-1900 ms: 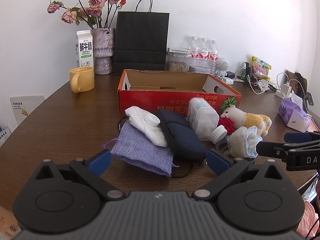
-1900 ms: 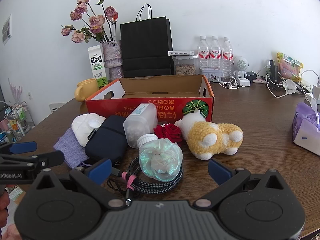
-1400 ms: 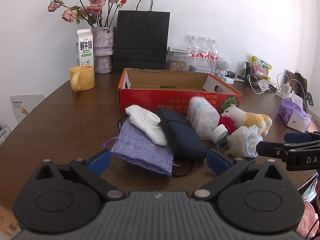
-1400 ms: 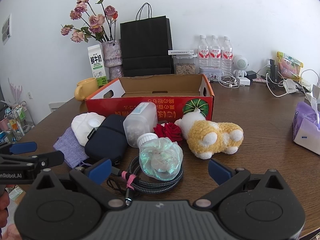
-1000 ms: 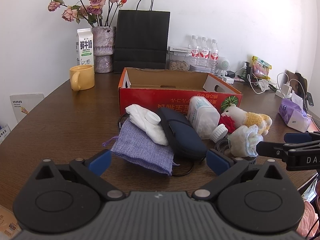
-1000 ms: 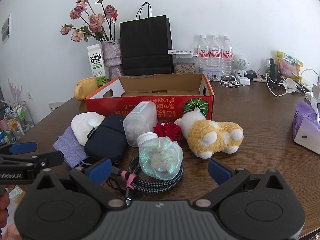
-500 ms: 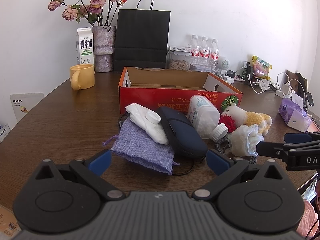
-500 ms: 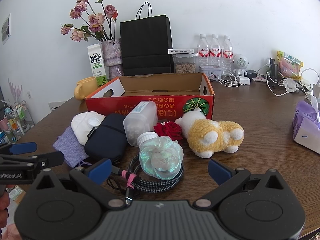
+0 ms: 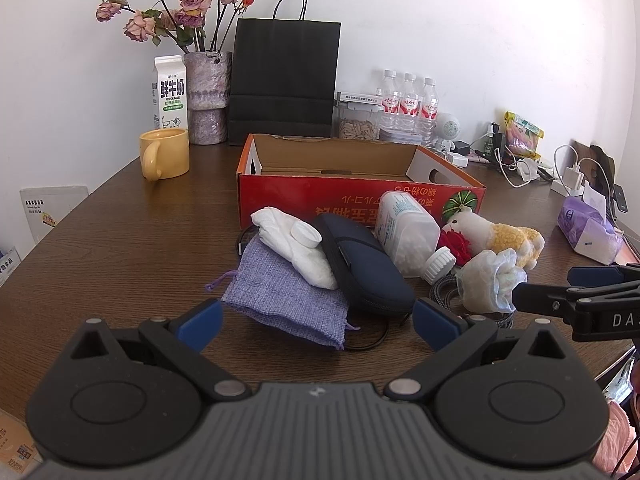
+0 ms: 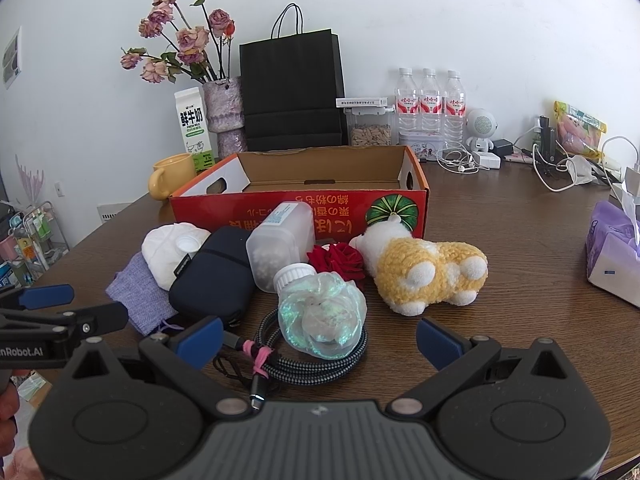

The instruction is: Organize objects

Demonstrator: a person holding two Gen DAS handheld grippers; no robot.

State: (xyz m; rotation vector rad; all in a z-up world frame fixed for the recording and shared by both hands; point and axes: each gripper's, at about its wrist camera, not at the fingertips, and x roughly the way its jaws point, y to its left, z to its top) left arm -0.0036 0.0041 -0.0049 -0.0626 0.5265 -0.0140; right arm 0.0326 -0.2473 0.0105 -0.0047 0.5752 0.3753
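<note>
An empty red cardboard box (image 9: pixel 320 200) (image 10: pixel 304 208) stands mid-table. In front of it lies a pile: a lilac cloth pouch (image 9: pixel 284 296), a white pad (image 9: pixel 292 244), a dark navy case (image 9: pixel 364 268) (image 10: pixel 216 276), a clear pill bottle (image 9: pixel 408 232) (image 10: pixel 280 244), a red rose (image 10: pixel 340 260), a yellow-and-white plush (image 10: pixel 428 272), an iridescent scrunchie (image 10: pixel 320 312) and a coiled braided cable (image 10: pixel 304 364). My left gripper (image 9: pixel 316 320) is open just short of the pouch. My right gripper (image 10: pixel 316 340) is open around the scrunchie and cable, touching nothing.
A yellow mug (image 9: pixel 164 152), milk carton (image 9: pixel 168 96), vase of dried roses (image 9: pixel 208 96) and black paper bag (image 9: pixel 284 80) stand behind the box. Water bottles (image 10: pixel 430 100), chargers and cables sit at the back right. A purple tissue pack (image 10: pixel 612 252) lies at the right.
Both views have barely shifted, a slight drift only. Nothing on the table has moved and both grippers stay open.
</note>
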